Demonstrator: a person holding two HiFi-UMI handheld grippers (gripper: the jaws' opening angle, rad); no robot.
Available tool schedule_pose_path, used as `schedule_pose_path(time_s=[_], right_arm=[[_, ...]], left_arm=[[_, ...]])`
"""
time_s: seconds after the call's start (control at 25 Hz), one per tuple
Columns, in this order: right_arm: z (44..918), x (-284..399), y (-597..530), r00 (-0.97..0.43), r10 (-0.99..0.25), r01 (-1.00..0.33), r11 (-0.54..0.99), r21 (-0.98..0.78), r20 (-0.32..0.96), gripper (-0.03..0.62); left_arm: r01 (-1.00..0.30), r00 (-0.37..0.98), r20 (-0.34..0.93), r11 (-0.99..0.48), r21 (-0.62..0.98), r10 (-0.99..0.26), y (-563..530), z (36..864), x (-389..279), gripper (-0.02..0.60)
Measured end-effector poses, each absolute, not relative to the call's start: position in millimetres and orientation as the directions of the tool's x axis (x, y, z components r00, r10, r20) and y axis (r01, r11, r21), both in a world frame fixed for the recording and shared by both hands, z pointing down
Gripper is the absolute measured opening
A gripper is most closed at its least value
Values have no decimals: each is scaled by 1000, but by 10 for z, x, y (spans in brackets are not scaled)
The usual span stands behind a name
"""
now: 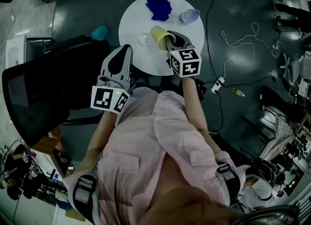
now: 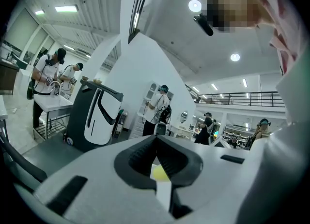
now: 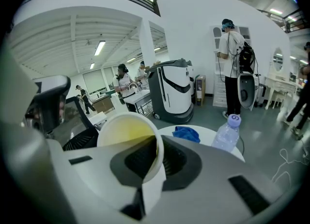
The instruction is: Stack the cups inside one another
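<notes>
Between right gripper [image 3: 156, 141] jaws, yellow cup [image 3: 123, 133] wall

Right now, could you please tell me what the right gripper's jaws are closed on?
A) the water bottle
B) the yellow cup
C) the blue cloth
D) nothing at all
B: in the right gripper view, the right gripper has its jaws pinched on the wall of the yellow cup at its rim, while the water bottle and the blue cloth sit apart on the white table beyond.
</notes>
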State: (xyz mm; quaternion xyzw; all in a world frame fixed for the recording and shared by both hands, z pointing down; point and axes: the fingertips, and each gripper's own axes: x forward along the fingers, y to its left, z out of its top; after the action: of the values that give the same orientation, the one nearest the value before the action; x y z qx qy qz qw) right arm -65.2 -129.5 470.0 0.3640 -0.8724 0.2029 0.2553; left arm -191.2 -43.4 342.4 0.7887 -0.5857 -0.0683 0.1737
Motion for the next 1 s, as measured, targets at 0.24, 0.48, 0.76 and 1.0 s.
schedule_pose_path(time_s=[0.24,0.48,0.76,1.0], right_arm=[[4741,-786,-1328,-620,-518,-719,676,-161,589,38],[4766,-809,-1313,-625,-497,-697,702,-144,601,38],[4834,-824,-1367,-630,-471,-677,722,-141,618,38],[4901,-860,-1393,-631,-439,-656,741,-139,639,38]], left_arm=[[-913,259,89,-214,347,-962,-370,3412,-1991,15],[-914,255,89,-210,346,-963,-384,3425,-1963,15],[-915,240,90,-195,352,-967,-429,3429,-1918,15],[-920,215,93,-170,352,-972,-462,3418,-1950,15]])
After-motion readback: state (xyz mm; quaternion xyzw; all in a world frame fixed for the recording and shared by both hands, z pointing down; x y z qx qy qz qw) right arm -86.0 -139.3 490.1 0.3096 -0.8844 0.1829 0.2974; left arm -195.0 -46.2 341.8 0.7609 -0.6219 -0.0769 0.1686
